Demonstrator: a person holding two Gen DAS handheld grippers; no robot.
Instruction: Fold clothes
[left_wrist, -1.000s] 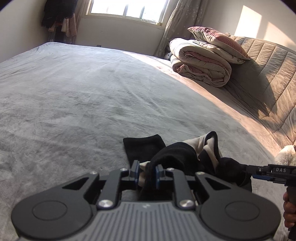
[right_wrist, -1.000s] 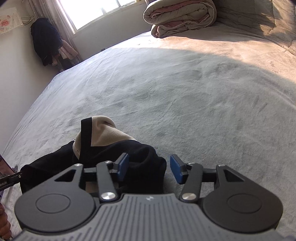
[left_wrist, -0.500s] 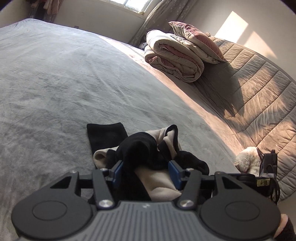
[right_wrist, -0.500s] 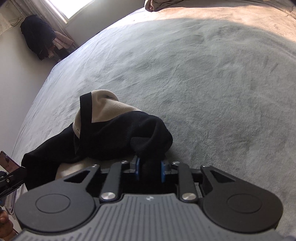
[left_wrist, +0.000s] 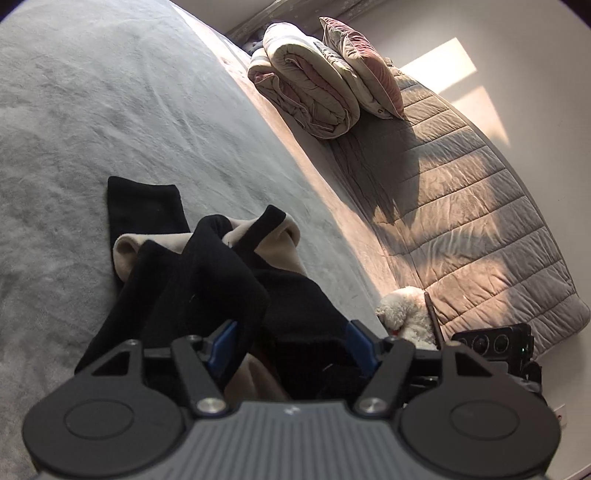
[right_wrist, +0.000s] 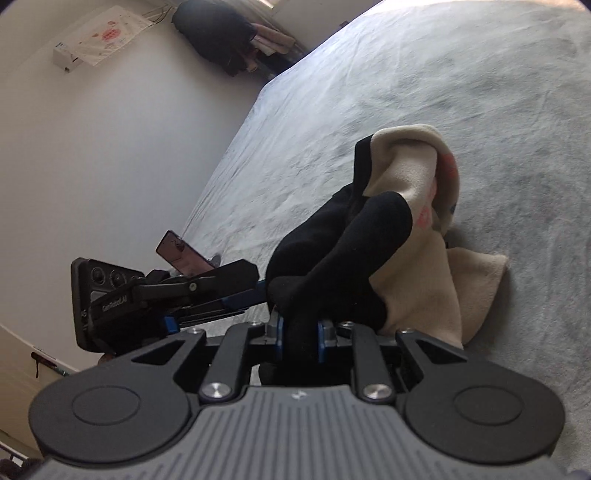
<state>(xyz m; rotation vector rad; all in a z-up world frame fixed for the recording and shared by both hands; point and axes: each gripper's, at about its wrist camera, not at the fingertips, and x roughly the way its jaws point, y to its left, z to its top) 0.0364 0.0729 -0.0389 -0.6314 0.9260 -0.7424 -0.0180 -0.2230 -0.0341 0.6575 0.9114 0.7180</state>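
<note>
A crumpled black and beige garment (left_wrist: 207, 266) lies on the grey bed (left_wrist: 92, 110). One black sleeve stretches flat to the far left. My left gripper (left_wrist: 291, 345) is open, its blue pads on either side of a bunch of the black cloth, not pinching it. My right gripper (right_wrist: 299, 332) is shut on a black fold of the garment (right_wrist: 332, 258) and lifts it off the bed. The left gripper (right_wrist: 236, 295) shows in the right wrist view, close on the left, against the black cloth.
A folded duvet (left_wrist: 306, 92) and a pillow (left_wrist: 362, 66) lie at the head of the bed. A quilted grey cover (left_wrist: 480, 206) drapes to the right, with a white plush toy (left_wrist: 406, 310) beside it. Dark clothes (right_wrist: 218, 33) hang in the room's corner.
My left gripper let go of the garment and opened. My right gripper closed on a black fold and lifted it. Both views swung to the right.
</note>
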